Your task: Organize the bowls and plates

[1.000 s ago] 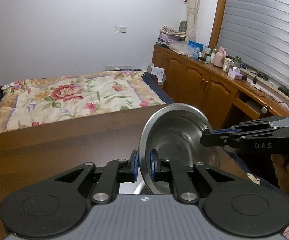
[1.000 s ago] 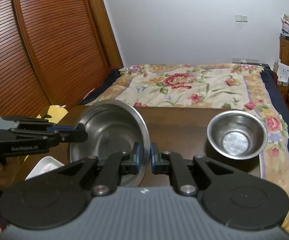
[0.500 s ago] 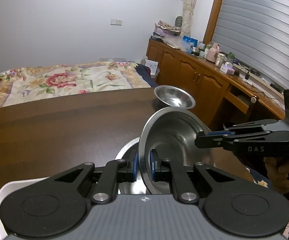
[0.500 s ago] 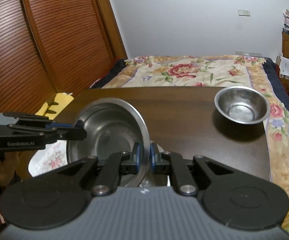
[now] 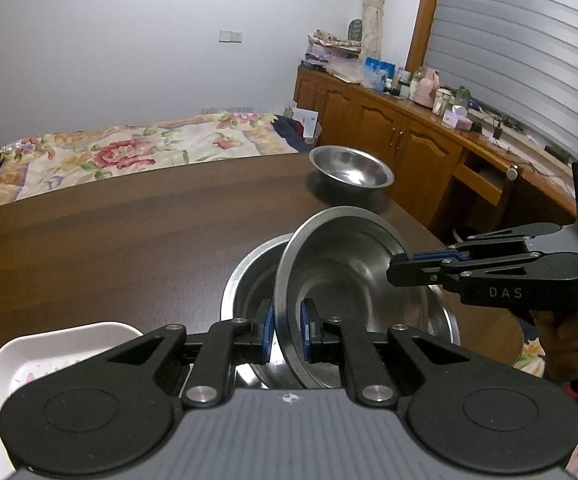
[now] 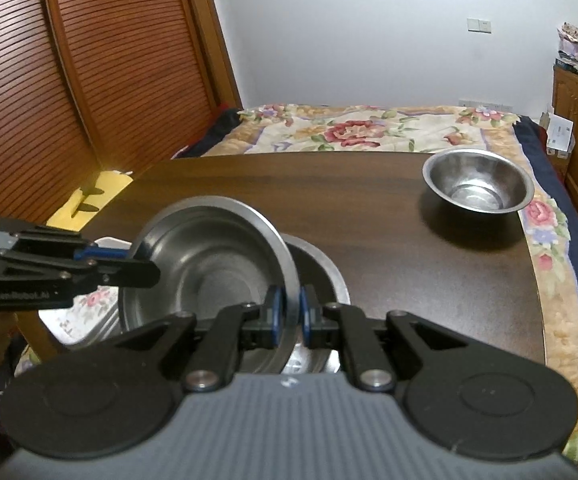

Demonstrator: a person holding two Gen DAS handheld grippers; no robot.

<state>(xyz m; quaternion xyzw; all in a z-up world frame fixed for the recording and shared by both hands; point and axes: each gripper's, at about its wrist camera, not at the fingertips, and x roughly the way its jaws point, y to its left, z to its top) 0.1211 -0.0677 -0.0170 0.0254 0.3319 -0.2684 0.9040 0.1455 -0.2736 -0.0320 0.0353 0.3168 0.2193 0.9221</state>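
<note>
A steel bowl [image 5: 349, 272] hangs between both grippers, each clamped on an opposite side of its rim. My left gripper [image 5: 287, 332] is shut on the near rim in the left wrist view, where the right gripper [image 5: 403, 270] bites the far rim. In the right wrist view my right gripper [image 6: 289, 316] pinches the same steel bowl [image 6: 209, 264], with the left gripper [image 6: 145, 270] across from it. Right under it on the table rests a larger steel bowl [image 5: 245, 280] [image 6: 321, 260]; whether the two touch I cannot tell. A small steel bowl [image 5: 351, 168] [image 6: 477, 186] stands at the far right corner.
The dark wooden table [image 5: 109, 240] [image 6: 389, 272] has a rounded far edge, and a bed with a floral cover lies behind it. A white plate [image 5: 61, 344] with a flower print [image 6: 89, 312] lies left of the bowls. Wooden cabinets [image 5: 389, 140] run along the right wall.
Both grippers have come down and forward over the table with the bowl between them. The larger bowl and the white plate have come into view under and beside it.
</note>
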